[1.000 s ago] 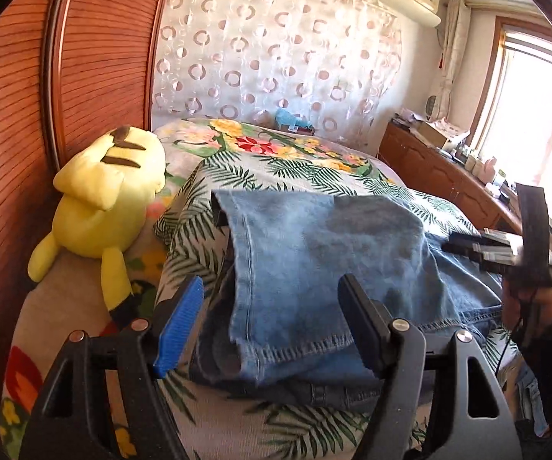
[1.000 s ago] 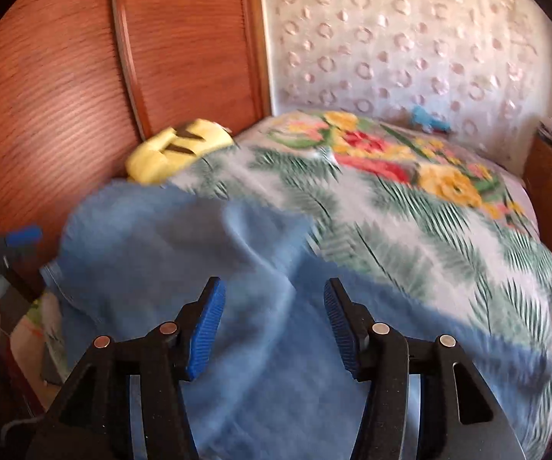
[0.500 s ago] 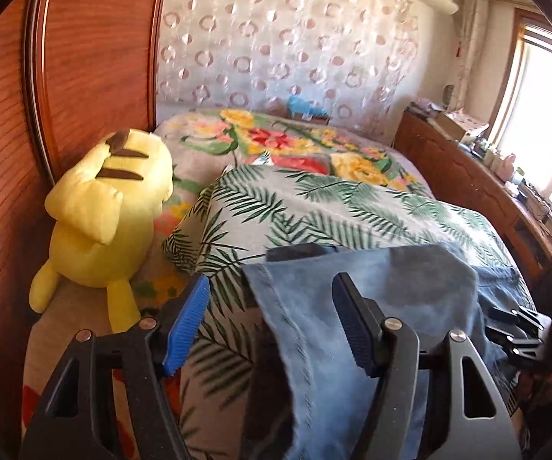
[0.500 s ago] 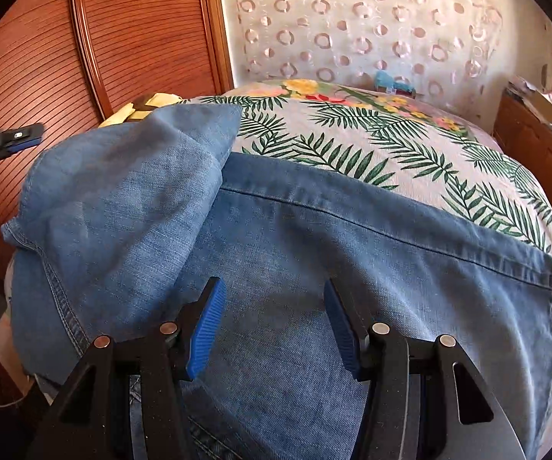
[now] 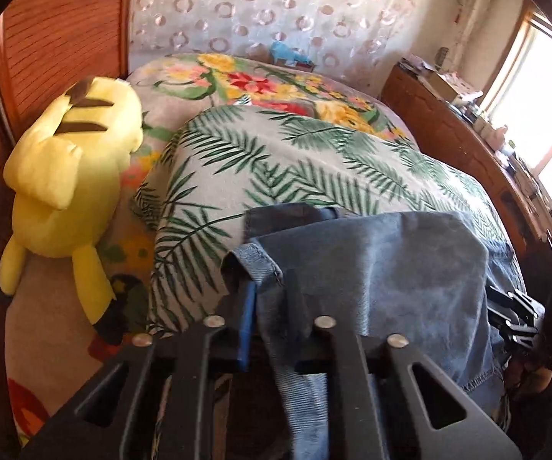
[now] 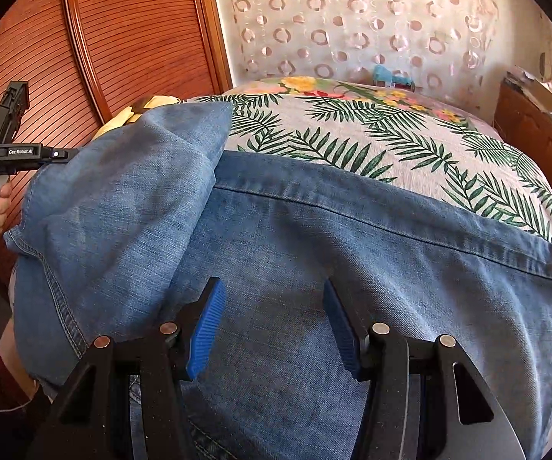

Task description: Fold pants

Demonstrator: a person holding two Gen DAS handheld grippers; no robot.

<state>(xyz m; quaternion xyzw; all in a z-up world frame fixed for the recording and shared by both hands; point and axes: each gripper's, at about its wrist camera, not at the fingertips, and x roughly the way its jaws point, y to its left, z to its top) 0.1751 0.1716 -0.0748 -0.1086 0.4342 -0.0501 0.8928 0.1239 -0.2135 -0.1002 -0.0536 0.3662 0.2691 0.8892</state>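
Note:
Blue denim pants [image 6: 314, 253] lie on the palm-leaf bedspread [image 6: 391, 142], partly folded, with one end doubled over at the left [image 6: 130, 191]. In the left wrist view my left gripper [image 5: 270, 287] is shut on the folded edge of the pants [image 5: 372, 268]; denim hangs between its jaws. That gripper also shows at the left edge of the right wrist view [image 6: 4, 153], held by a hand. My right gripper [image 6: 274, 322] is open just above the flat pants, with nothing between its blue pads [image 6: 207, 329]. It also appears at the right in the left wrist view [image 5: 513, 314].
A yellow plush toy [image 5: 69, 176] lies on the bed beside the wooden headboard [image 5: 46, 46]. A wooden dresser [image 5: 467, 153] with clutter runs along the bed's right side. A curtain [image 6: 352, 19] hangs behind, and a small blue toy [image 6: 387, 74] sits at the far end.
My left gripper has closed on the folded edge of the pants. It had drawn back toward the near end of the bed. The right gripper stays open over the pants.

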